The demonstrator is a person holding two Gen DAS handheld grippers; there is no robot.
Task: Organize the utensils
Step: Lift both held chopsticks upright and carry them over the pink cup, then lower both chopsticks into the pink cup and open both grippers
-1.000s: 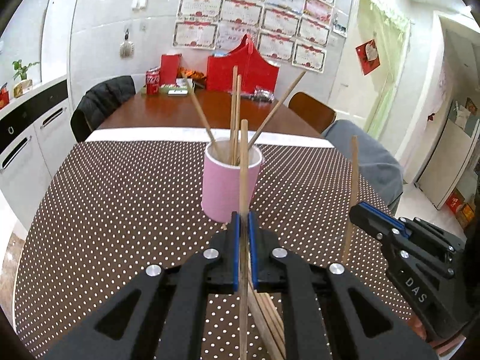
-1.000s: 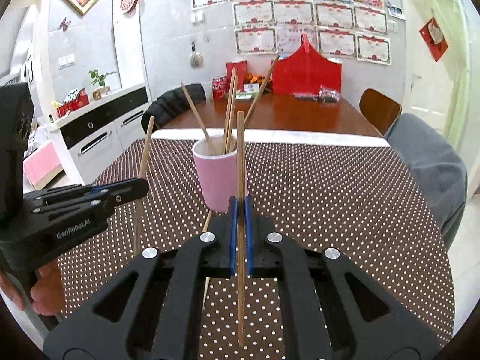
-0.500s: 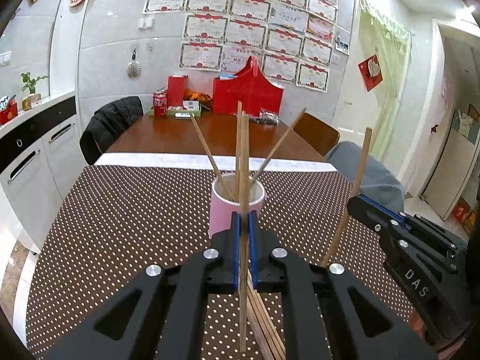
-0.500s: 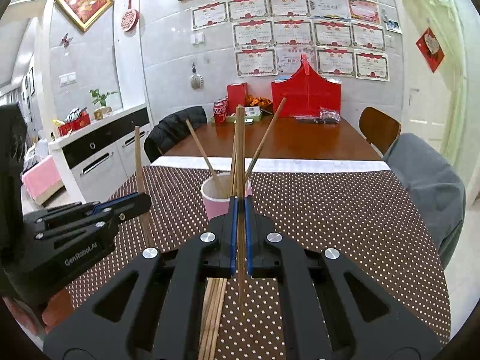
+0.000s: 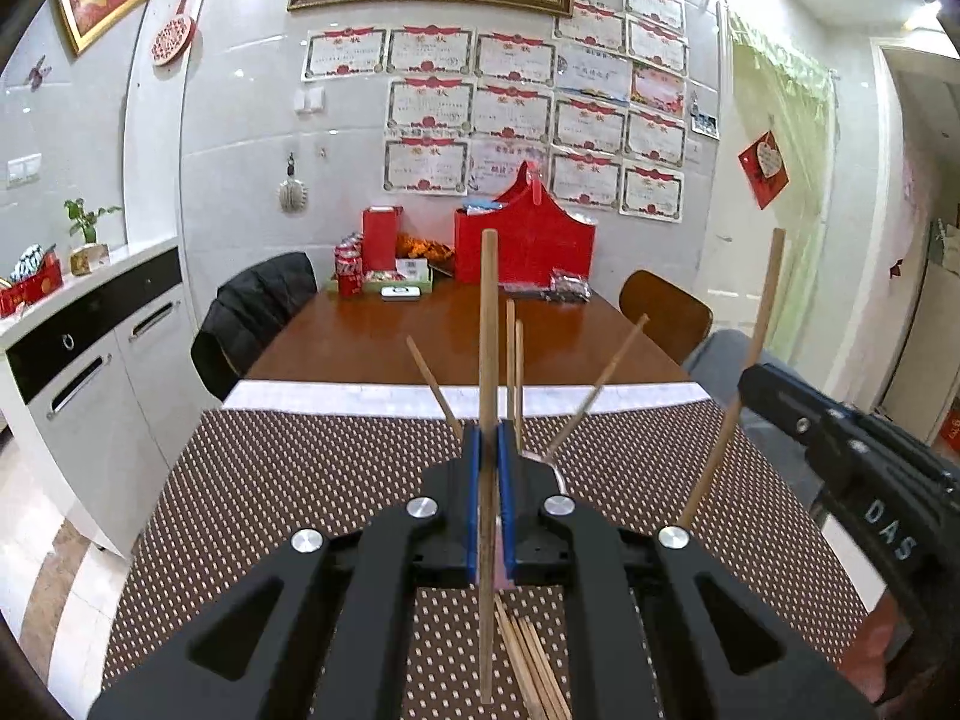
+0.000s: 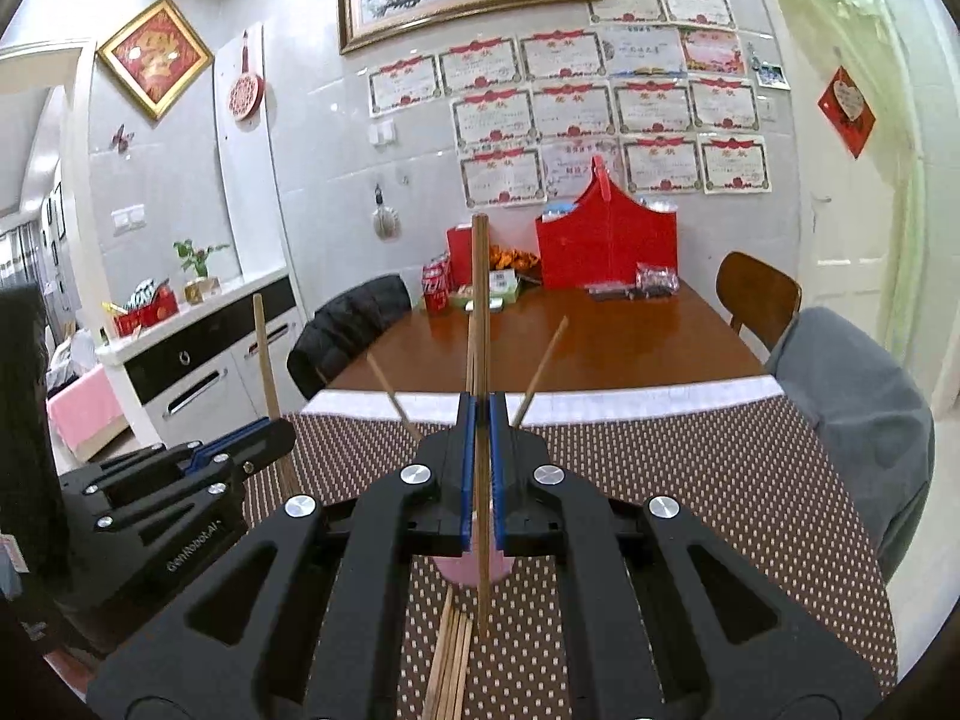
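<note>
In the left wrist view my left gripper (image 5: 489, 435) is shut on an upright wooden chopstick (image 5: 488, 312), lifted above the table. A pink cup (image 6: 456, 570) stands just beyond both grippers, mostly hidden by the jaws, with several chopsticks (image 5: 600, 381) fanning out of it. In the right wrist view my right gripper (image 6: 482, 405) is shut on its own upright chopstick (image 6: 480, 300). Each gripper shows in the other's view: the right gripper (image 5: 750, 381) with its stick (image 5: 763, 306), the left gripper (image 6: 279, 429) with its stick (image 6: 264, 354). Several loose chopsticks (image 5: 534, 660) lie on the cloth below.
A brown dotted tablecloth (image 5: 288, 480) covers the near table; a wooden table (image 5: 390, 342) beyond carries a red box (image 5: 528, 240) and cans (image 5: 348, 267). A dark chair (image 5: 258, 306) stands at the left and a grey-covered seat (image 6: 864, 408) at the right. A white cabinet (image 5: 90, 372) runs along the left.
Both grippers have risen with their chopsticks still clamped and tipped more level. The pink cup has sunk behind the jaws and more of the wall shows.
</note>
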